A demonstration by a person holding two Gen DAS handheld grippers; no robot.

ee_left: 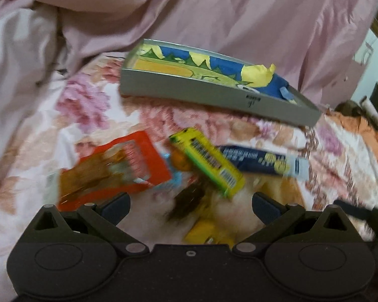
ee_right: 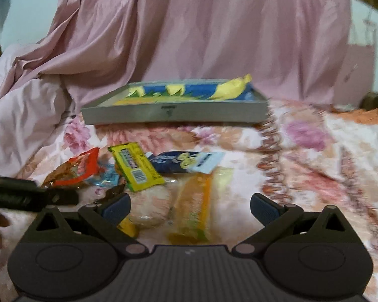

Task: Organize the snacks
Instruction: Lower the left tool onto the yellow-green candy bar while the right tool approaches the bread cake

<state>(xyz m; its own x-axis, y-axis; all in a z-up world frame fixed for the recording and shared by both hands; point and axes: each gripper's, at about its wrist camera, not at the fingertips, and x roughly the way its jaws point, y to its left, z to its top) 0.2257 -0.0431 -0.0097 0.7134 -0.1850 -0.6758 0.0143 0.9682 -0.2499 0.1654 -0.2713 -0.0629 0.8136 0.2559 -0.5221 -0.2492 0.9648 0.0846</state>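
1. My right tongs, jaws apart and empty, hang over the orange packet, whose long axis runs away from me between the fingers.
2. My left tongs, also apart, sit further left above the yellow box.
3. Gray tray beyond.

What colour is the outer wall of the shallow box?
Grey; the shallow box shows it best in the right wrist view.
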